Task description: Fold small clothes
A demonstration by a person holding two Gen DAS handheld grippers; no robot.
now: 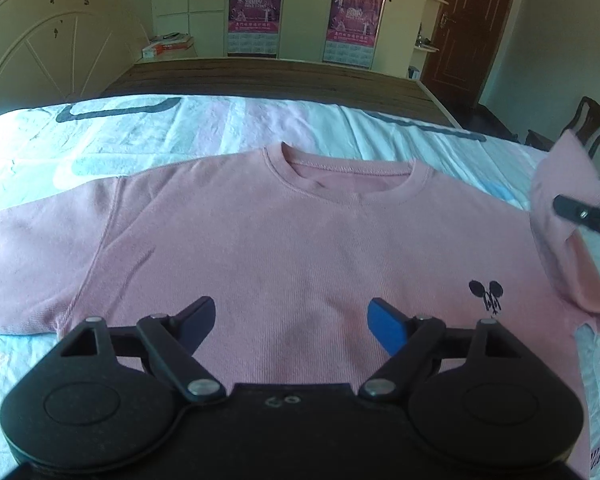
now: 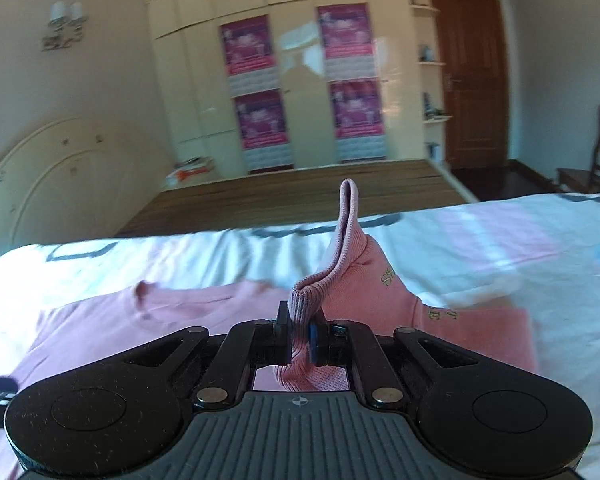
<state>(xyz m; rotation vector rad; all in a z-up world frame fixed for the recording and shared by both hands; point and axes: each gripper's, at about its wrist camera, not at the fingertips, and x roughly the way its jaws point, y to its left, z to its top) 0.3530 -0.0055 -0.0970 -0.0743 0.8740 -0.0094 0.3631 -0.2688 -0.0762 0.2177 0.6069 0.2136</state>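
Now the pink sweatshirt lies flat, front up, on the bed, collar toward the top of the left wrist frame, its body filling the centre. Long axis of the spread sleeves runs left to right across that frame. Left tool hangs over the lower chest, jaws apart, nothing between them. Right tool is clamped together on the ribbed cuff of the right-hand sleeve, which stands lifted off the bed at the right edge of the left wrist frame. The body lies to the left of that raised sleeve, so the fold likely carries the cuff leftward across the chest; the right hand is the nearer one. Left-frame sleeve lies flat, untouched. No containers in view.
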